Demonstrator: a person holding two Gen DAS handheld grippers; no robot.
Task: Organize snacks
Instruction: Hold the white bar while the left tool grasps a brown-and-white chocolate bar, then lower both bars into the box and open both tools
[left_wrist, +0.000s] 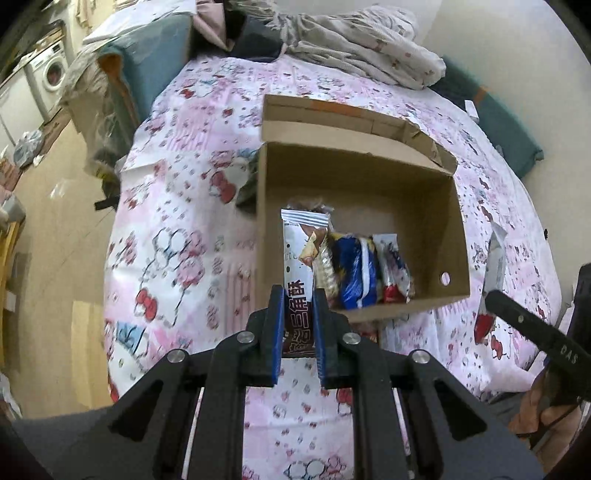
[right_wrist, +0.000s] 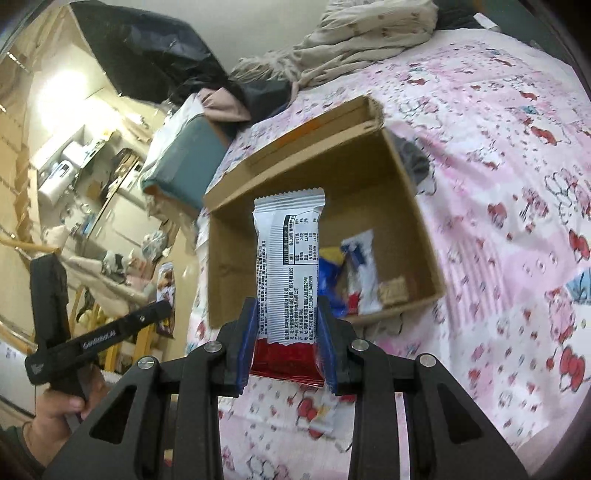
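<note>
Looking down the left wrist cam: left gripper (left_wrist: 298, 291) jaws nearly closed, blue pads pinching a narrow white-and-brown snack bar (left_wrist: 298, 266) by its near end; bar sticks up and away toward the cardboard box (left_wrist: 456, 236). Box sits open on a pink cartoon-print bedsheet (left_wrist: 177, 236), flaps up on the far side. Inside the box, against the near wall: a gold-wrapped snack (left_wrist: 325, 269), a blue packet (left_wrist: 356, 273), a white-and-red packet (left_wrist: 393, 269); rest of the box floor is bare cardboard. Right gripper's black body shows at the right edge, w/ a silvery wrapper just past it. Crumpled blanket (left_wrist: 362, 44) at the far end of the bed; washing machine (left_wrist: 51, 72) far left.

Right wrist cam: right gripper (right_wrist: 287, 314) jaws part-way closed, clamped on a white packet w/ a red end (right_wrist: 288, 258), back label facing the lens, red end nearest. Packet held above the bed, near side of the box (right_wrist: 421, 206). Blue and white packets visible in the box behind it. Person's left hand (right_wrist: 55, 413) at near left, holding the other gripper's handle. Another small wrapper (right_wrist: 323, 417) lies on the sheet below the jaws.
</note>
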